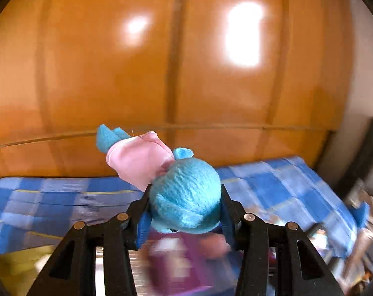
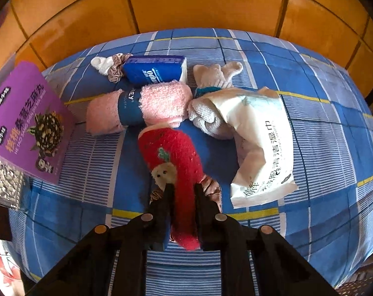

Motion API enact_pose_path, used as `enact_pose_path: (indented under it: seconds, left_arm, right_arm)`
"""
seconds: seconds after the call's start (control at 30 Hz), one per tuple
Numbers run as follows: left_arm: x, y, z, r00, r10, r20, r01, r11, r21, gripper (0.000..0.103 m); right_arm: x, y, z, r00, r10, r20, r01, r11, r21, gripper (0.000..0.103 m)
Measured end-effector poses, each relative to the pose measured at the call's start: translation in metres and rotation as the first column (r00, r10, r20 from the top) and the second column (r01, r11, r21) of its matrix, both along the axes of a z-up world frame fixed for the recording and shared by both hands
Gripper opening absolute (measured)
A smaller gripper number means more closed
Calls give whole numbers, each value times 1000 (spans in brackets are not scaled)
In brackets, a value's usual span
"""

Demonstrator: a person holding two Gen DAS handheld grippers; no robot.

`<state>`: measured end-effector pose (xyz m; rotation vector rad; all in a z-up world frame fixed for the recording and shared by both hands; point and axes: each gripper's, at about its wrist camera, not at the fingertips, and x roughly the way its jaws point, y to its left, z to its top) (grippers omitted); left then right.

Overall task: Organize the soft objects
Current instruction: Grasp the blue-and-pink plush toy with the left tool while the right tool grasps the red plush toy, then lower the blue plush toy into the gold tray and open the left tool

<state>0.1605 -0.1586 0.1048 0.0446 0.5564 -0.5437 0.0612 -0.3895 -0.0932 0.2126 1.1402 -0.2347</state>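
In the left wrist view my left gripper (image 1: pixel 185 197) is shut on the head of a blue plush toy (image 1: pixel 186 190) in a pink dress, held up above the blue checked bedspread (image 1: pixel 63 197). In the right wrist view my right gripper (image 2: pixel 182 190) is shut on a red fuzzy sock (image 2: pixel 173 157) with a small white figure on it, which lies on the bedspread (image 2: pixel 322 135). Beyond it lie a rolled pink towel (image 2: pixel 139 106) with a blue band, a white knit sock bundle (image 2: pixel 206 116), a blue tissue pack (image 2: pixel 154 70) and a white wipes pack (image 2: pixel 260 143).
A purple snack box (image 2: pixel 31 120) stands at the left edge of the bed, blurred purple below the left gripper (image 1: pixel 176 259). A scrunchie (image 2: pixel 117 69) and a small white sock (image 2: pixel 101 64) lie at the back. An orange wooden wardrobe (image 2: pixel 198 2) rises behind the bed.
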Motion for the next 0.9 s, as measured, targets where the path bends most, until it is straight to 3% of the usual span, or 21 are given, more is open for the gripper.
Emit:
enact_pose_path:
  seconds: [0.13, 0.27, 0.4, 0.53, 0.73, 0.9]
  left_arm:
    - [5, 78, -6, 985, 173, -4, -173, 985, 6, 49]
    - [-16, 159, -32, 945, 325, -43, -325, 946, 4, 50]
    - [-50, 216, -69, 905, 416, -90, -414, 909, 42, 50]
    - [-77, 246, -107, 871, 466, -155, -459, 885, 82, 51]
    - [-81, 271, -148, 796, 567, -213, -548, 824, 142, 55]
    - [-84, 283, -155, 778, 593, -208, -572, 805, 156, 65]
  right_arm:
    - [0, -1, -1, 1000, -4, -8, 4, 1000, 6, 16]
    - [1, 2, -2, 1000, 2, -20, -2, 1000, -9, 16]
    - [1, 8, -4, 999, 18, -32, -20, 999, -49, 17]
    - [2, 11, -4, 999, 25, -33, -28, 997, -77, 17]
    - [1, 20, -4, 998, 48, -34, -52, 989, -138, 16]
    - [1, 22, -4, 998, 55, -30, -59, 985, -161, 15]
